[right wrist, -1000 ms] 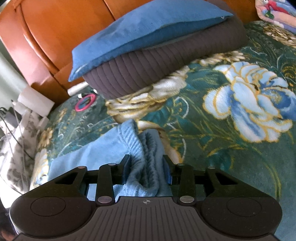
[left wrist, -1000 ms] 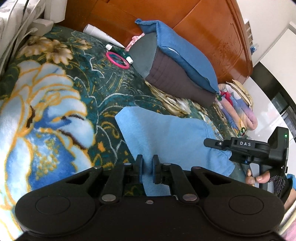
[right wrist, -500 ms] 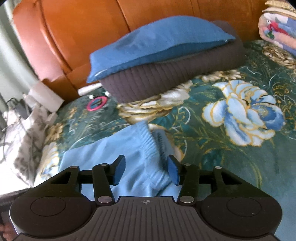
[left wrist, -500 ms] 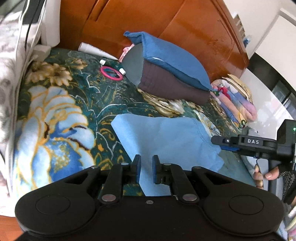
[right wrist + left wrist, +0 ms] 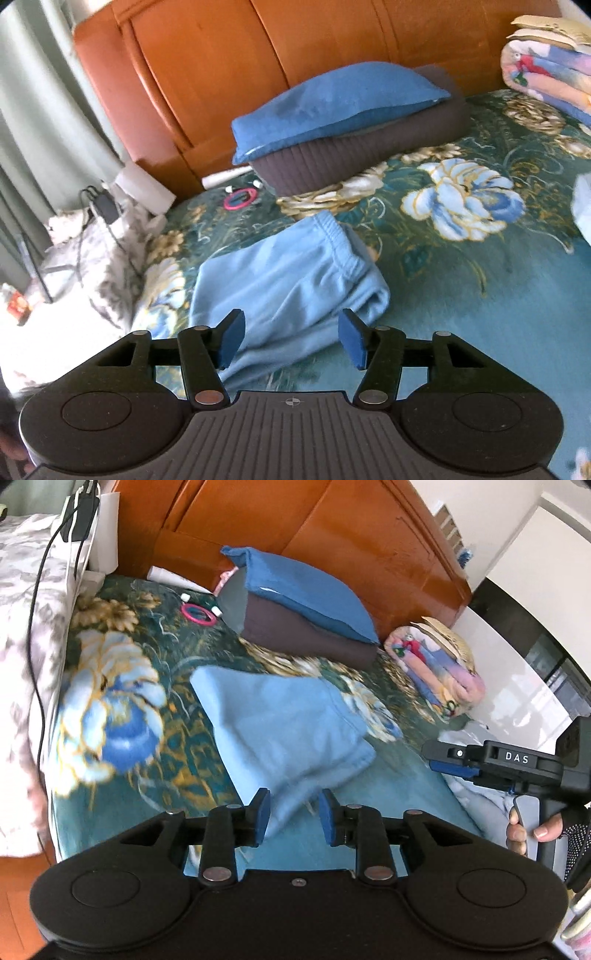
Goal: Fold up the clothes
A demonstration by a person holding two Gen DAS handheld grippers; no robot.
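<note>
Pillows (image 5: 343, 122), pink ring (image 5: 241, 198) beyond folded garment (image 5: 280, 280).

The right hand-held gripper (image 5: 291, 341) hangs with jaws spread wide, empty, above folded light-blue trousers (image 5: 284, 284) lying on the floral bed (image 5: 461, 266); 2 stacked pillows (image 5: 351, 122) sit against the wooden headboard (image 5: 258, 55).
</note>
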